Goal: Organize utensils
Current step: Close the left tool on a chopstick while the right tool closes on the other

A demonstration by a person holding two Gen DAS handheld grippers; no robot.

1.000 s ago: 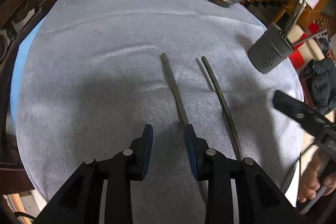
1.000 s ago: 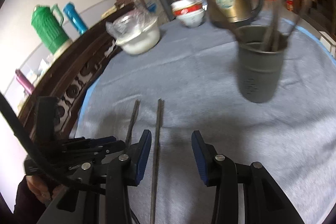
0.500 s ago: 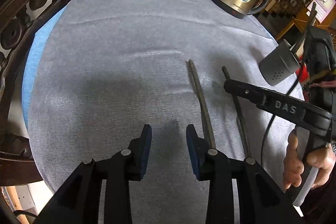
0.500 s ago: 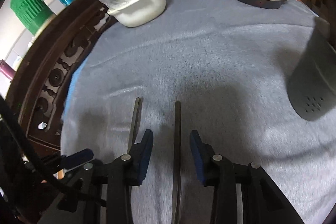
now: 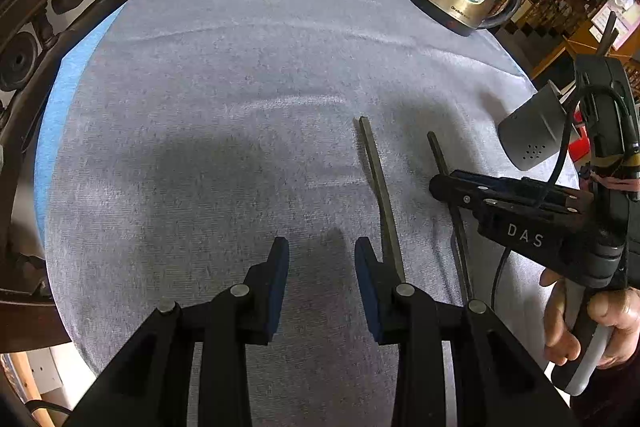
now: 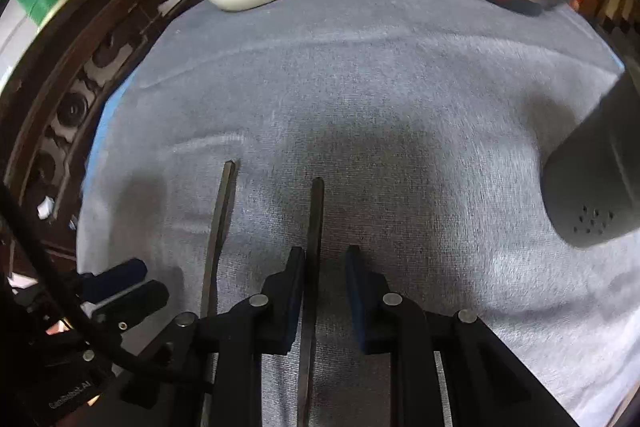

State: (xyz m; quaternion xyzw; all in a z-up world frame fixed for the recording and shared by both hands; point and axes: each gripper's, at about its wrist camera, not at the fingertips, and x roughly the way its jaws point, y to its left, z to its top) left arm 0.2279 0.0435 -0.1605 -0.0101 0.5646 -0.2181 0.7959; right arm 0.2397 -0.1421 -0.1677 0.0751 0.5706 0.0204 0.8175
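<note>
The right gripper (image 6: 323, 263) points steeply down at the grey tablecloth (image 6: 380, 99) with its jaws closing around one chopstick (image 6: 314, 227), which lies between the two pads, close against the left one; the right pad is apart from it, so nothing is pinched yet. The second chopstick (image 6: 218, 223) lies outside the left jaw, roughly parallel and near. The left gripper (image 5: 322, 259) hovers over bare cloth with its jaws partly spread and nothing between them; that second chopstick (image 5: 380, 187) runs just outside its right jaw. The grey holder (image 6: 592, 187), where the chopsticks likely belong, stands well off to the right of the right gripper's jaws. The main risk is that the thin stick, lying flat on soft cloth, gets pushed sideways or rolled by the nearer pad before the other meets it, or that the pads snag the cloth and lift a fold with it. Whether the pad tips actually touch the cloth is hard to judge from this angle. A grip near one end could also let the stick swing and catch the holder's rim.
</note>
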